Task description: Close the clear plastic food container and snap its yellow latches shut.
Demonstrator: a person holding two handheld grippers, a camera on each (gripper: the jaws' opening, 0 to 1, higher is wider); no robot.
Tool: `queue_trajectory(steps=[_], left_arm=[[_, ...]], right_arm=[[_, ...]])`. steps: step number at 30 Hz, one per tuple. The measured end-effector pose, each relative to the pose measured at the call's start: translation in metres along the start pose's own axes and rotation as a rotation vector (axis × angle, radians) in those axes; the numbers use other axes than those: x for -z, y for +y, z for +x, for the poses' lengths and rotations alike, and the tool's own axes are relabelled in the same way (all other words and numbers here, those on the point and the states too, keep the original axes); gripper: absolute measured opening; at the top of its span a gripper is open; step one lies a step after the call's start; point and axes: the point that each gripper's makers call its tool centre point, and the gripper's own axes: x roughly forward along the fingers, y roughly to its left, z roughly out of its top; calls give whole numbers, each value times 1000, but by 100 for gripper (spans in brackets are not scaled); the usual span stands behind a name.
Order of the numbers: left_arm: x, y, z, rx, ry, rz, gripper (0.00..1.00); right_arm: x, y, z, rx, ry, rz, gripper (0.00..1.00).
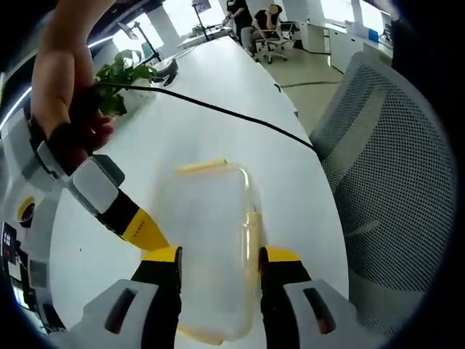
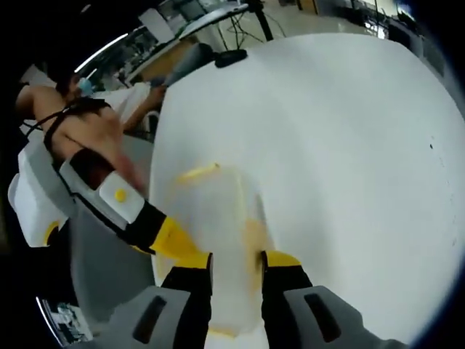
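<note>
Left gripper: jaws rise from the bottom of the left gripper view, one on either side of the clear food container, flanking its near half. Whether they press its walls I cannot tell; the plastic is blurred and see-through there. The container lies on the white table, lid down on top as far as the blur allows, one yellow latch along its far end and another yellow latch on its right long side, just inside the right jaw.

Right gripper: in the right gripper view its jaws likewise straddle the container, close to its sides; contact uncertain. A far-end latch shows yellow, and a side latch sits by the right jaw.

The other gripper enters each view from the left, its yellow-and-black tip near the container's left edge. In the left gripper view a hand grips that tool's body.

Also on the table: a black cable running across the far side, a potted green plant far left. A grey mesh office chair stands right of the table. People sit far back in the room.
</note>
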Motion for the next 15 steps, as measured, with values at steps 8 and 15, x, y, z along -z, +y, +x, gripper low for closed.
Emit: queue_trajectory(steps=[8, 15], left_arm=[[-2, -2, 1, -20, 21, -17, 39], [-5, -3, 2, -12, 14, -46, 39]], right_arm=[[1, 2, 0, 5, 102, -49, 18], [4, 2, 0, -45, 107, 0, 14]])
